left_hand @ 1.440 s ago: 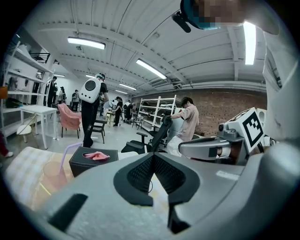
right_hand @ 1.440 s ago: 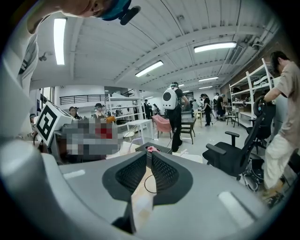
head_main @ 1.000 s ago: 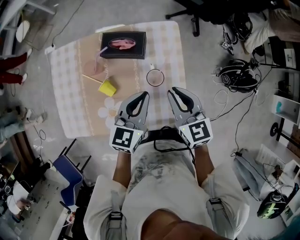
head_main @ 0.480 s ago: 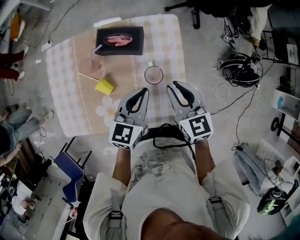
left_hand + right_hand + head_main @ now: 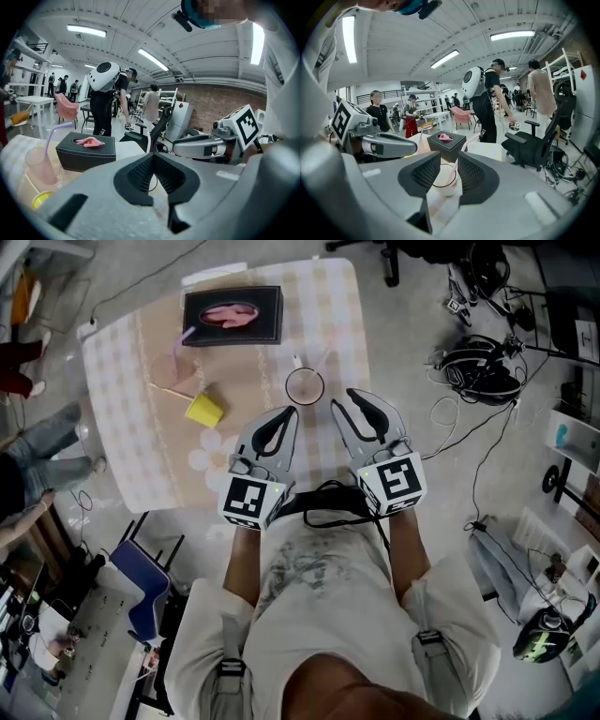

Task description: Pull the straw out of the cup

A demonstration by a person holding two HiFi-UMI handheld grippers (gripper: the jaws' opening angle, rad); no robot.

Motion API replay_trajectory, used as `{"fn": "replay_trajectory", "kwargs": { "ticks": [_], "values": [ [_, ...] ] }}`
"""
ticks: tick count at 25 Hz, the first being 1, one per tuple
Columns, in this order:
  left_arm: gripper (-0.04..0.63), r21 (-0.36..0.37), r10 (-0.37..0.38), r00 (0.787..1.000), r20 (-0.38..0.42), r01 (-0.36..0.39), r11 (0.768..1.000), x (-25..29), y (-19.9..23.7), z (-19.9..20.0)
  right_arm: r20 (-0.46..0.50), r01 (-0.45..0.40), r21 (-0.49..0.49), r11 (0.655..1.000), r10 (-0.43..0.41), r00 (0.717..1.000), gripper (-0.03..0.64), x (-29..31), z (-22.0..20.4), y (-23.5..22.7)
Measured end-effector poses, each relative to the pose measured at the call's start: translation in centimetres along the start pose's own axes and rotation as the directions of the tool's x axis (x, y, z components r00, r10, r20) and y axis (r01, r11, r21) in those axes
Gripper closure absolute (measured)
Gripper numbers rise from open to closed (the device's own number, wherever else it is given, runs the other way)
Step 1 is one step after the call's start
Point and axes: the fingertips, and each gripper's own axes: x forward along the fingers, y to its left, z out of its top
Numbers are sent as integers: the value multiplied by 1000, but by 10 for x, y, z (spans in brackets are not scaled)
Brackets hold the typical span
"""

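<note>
Since the earlier frames, both grippers had been brought slightly nearer the cup [image 5: 305,386] on the table [image 5: 131,427], as seen in the head view. In the left gripper view, the left gripper [image 5: 152,157] was seen closed on nothing. In the right gripper view, the right gripper [image 5: 449,159] was seen parted, its jaws just opened wider and nothing gripped; the straw [image 5: 465,143] was seen leaning in the cup beyond them.

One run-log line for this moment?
left gripper: shut, empty | right gripper: jaws just opening, empty, facing clear cup | straw: in cup, ungripped
</note>
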Motion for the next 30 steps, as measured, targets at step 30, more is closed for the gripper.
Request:
{"fn": "replay_trajectory", "kwargs": {
  "ticks": [30],
  "values": [
    [598,-43,9,999,-51,-11,999,37,17,-24,-54,-48,47,998,51,997,440,55,-27,-23]
  ]
}}
